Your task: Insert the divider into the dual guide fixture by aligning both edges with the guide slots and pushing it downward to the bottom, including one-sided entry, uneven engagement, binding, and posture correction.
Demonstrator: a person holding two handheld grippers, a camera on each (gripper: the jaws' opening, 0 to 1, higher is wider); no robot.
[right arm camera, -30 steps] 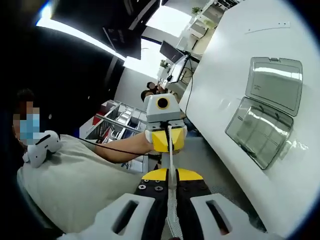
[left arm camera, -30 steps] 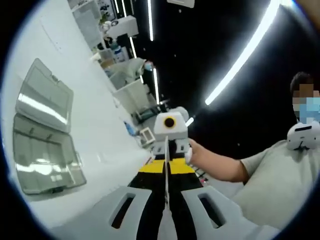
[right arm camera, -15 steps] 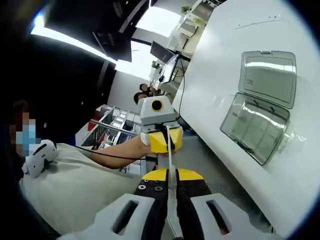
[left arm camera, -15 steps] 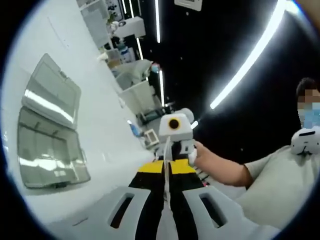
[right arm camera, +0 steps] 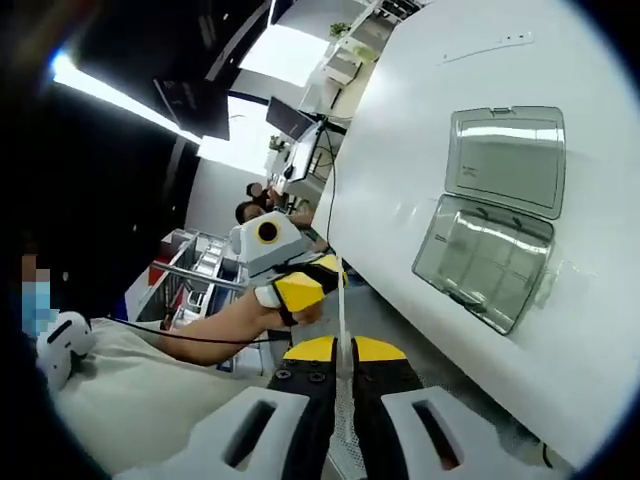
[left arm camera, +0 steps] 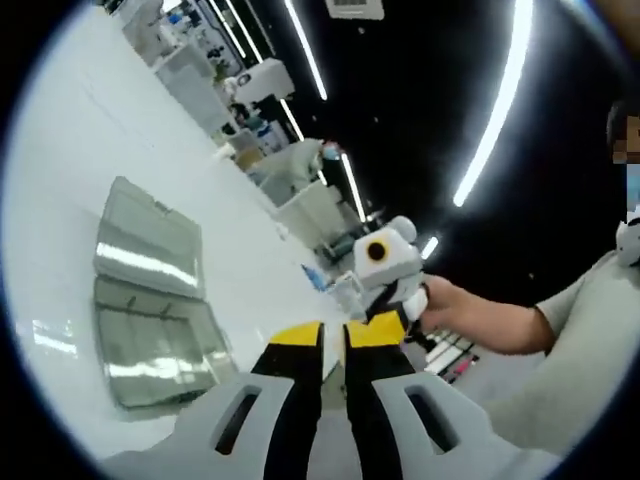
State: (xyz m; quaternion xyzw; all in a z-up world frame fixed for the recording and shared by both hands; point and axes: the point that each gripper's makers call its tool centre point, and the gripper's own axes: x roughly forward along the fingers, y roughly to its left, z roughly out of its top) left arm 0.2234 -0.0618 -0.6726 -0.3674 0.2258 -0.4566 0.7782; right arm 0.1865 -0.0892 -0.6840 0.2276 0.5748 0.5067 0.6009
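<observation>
The divider (right arm camera: 341, 330), a thin pale strip seen edge-on, stands clamped between the closed jaws of the right gripper (right arm camera: 342, 352), above the white table (right arm camera: 470, 70) and apart from it. The left gripper (left arm camera: 334, 340) shows a narrow gap between its jaws with nothing in it. The clear hinged case (right arm camera: 495, 215) lies open on the table, lid flat. A person's hand (left arm camera: 450, 305) holds the right gripper.

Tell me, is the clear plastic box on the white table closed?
No, the clear plastic box lies on the white table with its hinged lid flipped fully open.
</observation>
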